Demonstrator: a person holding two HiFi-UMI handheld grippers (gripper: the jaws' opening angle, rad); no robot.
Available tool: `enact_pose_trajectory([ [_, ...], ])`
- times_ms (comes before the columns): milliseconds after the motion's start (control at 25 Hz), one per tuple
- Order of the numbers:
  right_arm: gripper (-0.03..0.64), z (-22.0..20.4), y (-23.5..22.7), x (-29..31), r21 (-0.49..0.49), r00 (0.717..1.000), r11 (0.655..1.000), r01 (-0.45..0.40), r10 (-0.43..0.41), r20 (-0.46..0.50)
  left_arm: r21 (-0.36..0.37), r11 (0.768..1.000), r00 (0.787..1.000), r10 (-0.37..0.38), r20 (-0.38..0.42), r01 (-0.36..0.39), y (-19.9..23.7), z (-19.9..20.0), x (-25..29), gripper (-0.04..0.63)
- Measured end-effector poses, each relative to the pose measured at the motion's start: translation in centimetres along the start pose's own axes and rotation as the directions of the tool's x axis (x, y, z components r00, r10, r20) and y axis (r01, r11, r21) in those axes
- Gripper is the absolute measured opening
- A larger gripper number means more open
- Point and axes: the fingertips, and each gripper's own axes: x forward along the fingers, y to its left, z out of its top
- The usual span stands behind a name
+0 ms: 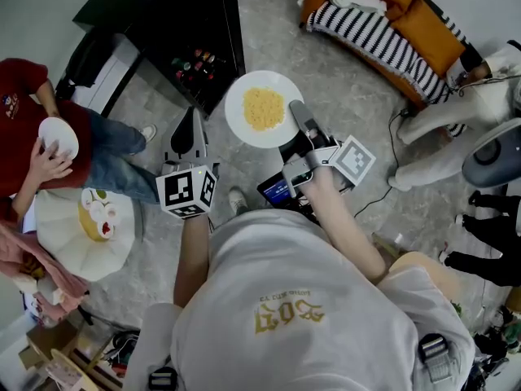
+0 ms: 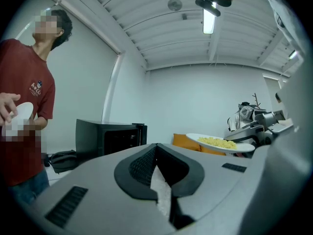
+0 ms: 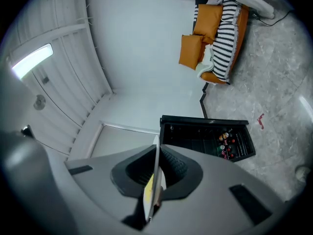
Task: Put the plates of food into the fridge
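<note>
right gripper (image 1: 295, 112) has its jaws clamped on the near rim of the white plate (image 1: 238, 96). its own view shows the rim edge-on between the pads (image 3: 155, 173), with a bit of yellow showing. the plate sticks out forward from the jaws, away from the person, with the yellow food (image 1: 264, 108) piled mid-plate. from the left gripper view the plate (image 2: 195, 137) looks about level.

the relation that matters: the black fridge (image 1: 175, 15) sits ahead and to the left of the plate. its front is open and the bottles (image 1: 194, 62) inside are visible. so the free edge of the plate already leads toward the opening, and the gripped edge trails. the right gripper view has the fridge (image 3: 205, 136) just past the jaw tips and off to one side, not dead ahead. my read is that the carry needs a swing left as well as a push forward and down, since the fridge sits low on the floor.

left gripper (image 1: 190, 129) has its jaws pressed together with nothing between them (image 2: 156, 153). it hangs beside the plate, on the fridge side, and is the nearer one to the opening. it's not touching the plate.

risk as i judge it: a one-edge pinch on a loaded plate could tip if the wrist rolls during the swing.

plate is not in the fridge yet.
</note>
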Motion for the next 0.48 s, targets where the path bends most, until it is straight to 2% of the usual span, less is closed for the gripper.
enact_pose_trajectory([
  [160,0.020,0.4,0.0,-0.4,0.002,1.000,1.000,0.002,-0.002,-0.006,-0.001,1.000,1.000,0.010,-0.007,-0.010,-0.5,-0.1,-0.2,0.006],
  [360,0.020,3.4,0.1,-1.2,0.021,1.000,1.000,-0.003,0.003,-0.020,0.012,1.000,1.000,0.026,-0.009,-0.026,-3.4,0.7,1.0,0.006],
  [480,0.020,3.9,-0.1,-1.5,0.024,1.000,1.000,-0.005,0.006,-0.028,0.015,0.999,0.999,0.035,-0.008,-0.035,-4.0,0.6,0.8,0.006],
])
